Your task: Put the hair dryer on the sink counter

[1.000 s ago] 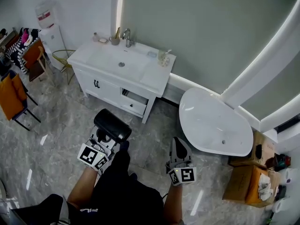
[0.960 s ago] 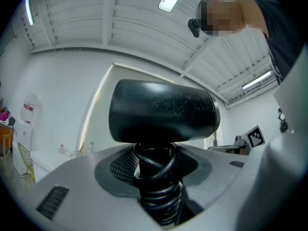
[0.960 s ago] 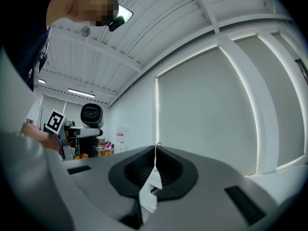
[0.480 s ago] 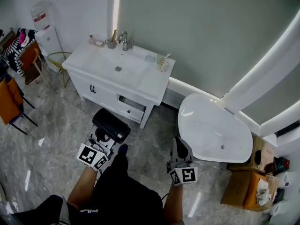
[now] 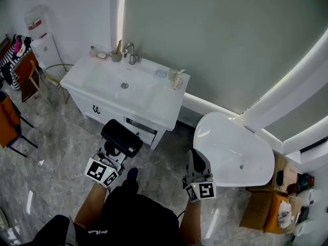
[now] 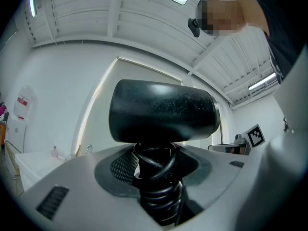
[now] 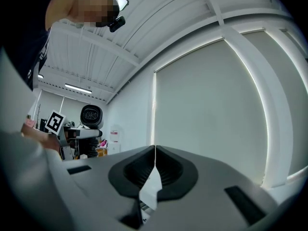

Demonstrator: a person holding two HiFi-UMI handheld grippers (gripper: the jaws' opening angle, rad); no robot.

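The black hair dryer [image 5: 121, 138] stands upright in my left gripper [image 5: 114, 148], whose jaws are shut on its handle with the coiled cord wrapped round it. In the left gripper view the dryer's barrel [image 6: 161, 111] fills the middle and the cord [image 6: 156, 177] sits between the jaws. The white sink counter [image 5: 102, 84] with its basin and tap [image 5: 129, 52] lies ahead and to the left, above the dryer. My right gripper [image 5: 196, 160] is shut with nothing in it, its jaw tips meeting in the right gripper view [image 7: 154, 150]. There the dryer [image 7: 91, 115] shows at far left.
Cups and small bottles stand at the back of the counter by the tap, a white holder [image 5: 177, 79] at its right end. A drawer [image 5: 139, 130] below is ajar. A white bathtub [image 5: 233, 150] is at right, cardboard boxes [image 5: 266, 211] beyond it. Chairs [image 5: 10, 119] and a water dispenser [image 5: 43, 47] stand at left.
The view has moved closer to the sink counter and shifted right; the counter now sits lower and nearer the dryer. Both grippers keep their hold and place in the picture.
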